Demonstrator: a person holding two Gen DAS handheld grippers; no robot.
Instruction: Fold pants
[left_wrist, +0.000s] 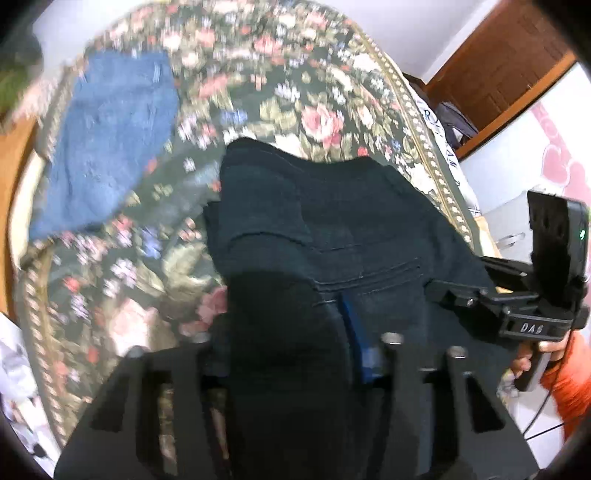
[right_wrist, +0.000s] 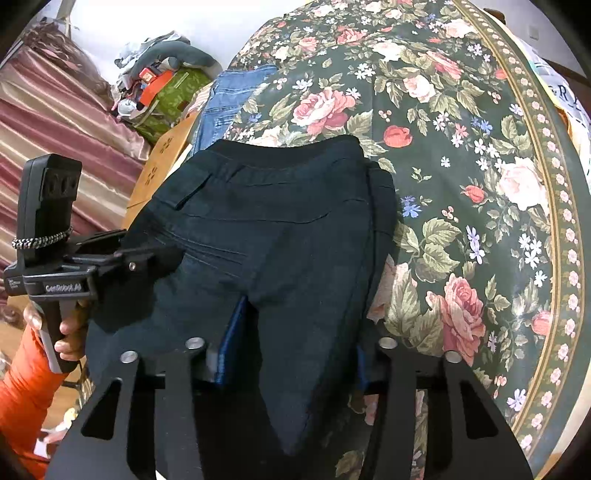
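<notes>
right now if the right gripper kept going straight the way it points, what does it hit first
The dark pants. The right gripper already has their fabric between its fingers, and more of them lies straight ahead on the floral cloth. Depth is hard to judge in this fisheye view.

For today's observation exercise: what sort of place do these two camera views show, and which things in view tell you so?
Probably a room in a home. A floral cloth covers the surface where dark pants lie, striped curtains hang at one side, and a wooden door stands at the other.
</notes>
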